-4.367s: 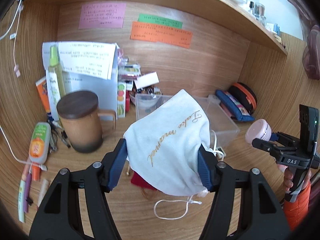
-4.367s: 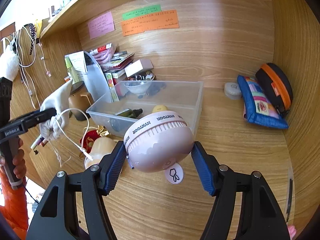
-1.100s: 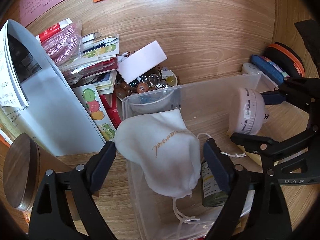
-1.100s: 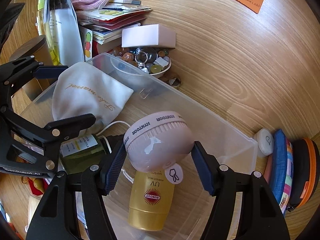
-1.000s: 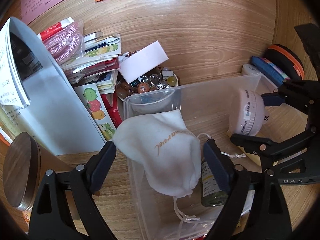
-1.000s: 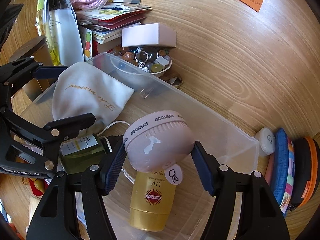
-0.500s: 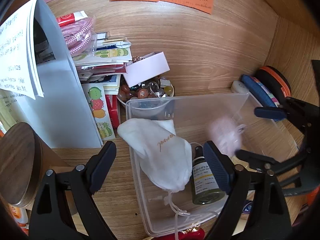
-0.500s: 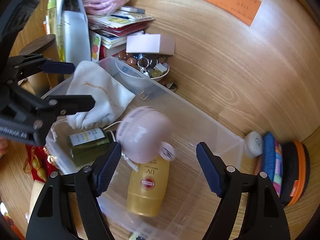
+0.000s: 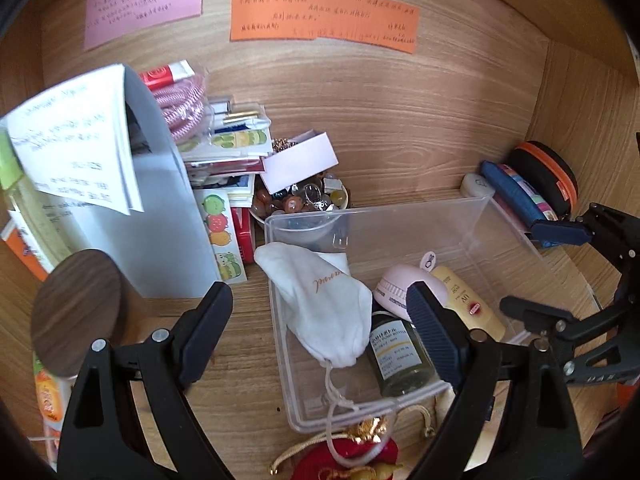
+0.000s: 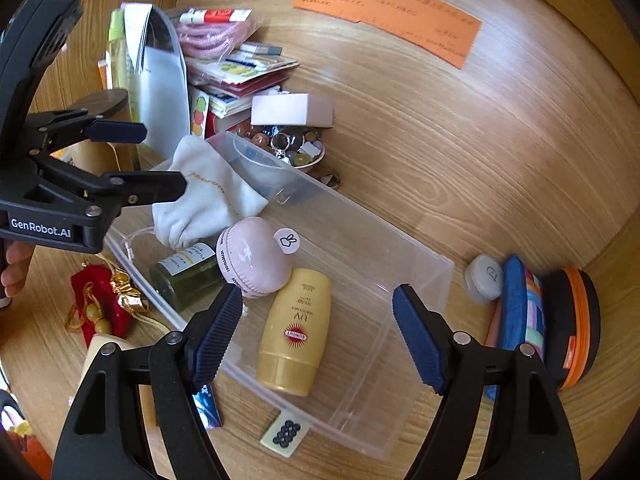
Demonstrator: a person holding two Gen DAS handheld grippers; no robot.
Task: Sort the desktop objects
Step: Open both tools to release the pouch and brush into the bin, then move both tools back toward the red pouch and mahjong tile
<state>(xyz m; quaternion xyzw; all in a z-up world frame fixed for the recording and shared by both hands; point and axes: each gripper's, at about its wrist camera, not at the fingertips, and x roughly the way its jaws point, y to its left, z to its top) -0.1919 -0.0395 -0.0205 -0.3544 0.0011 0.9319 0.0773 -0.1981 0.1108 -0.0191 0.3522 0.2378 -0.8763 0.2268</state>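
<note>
Both drops look done. Left gripper spread wide, holding nothing, above the white pouch at the bin's left end. Right gripper also wide apart and empty; pink fan rests on bottle and sunscreen inside. Next, likely: fetch the red pouch on the surface by the bin's near-left corner. Needs a low approach and a pinch on soft cloth.

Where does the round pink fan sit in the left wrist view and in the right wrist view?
Left wrist view: the round pink fan lies right of centre, partly behind the left claw's right finger.
Right wrist view: centre-left, inside the clear plastic bin.
Shared landmark: yellow sunscreen tube touching the fan.
</note>
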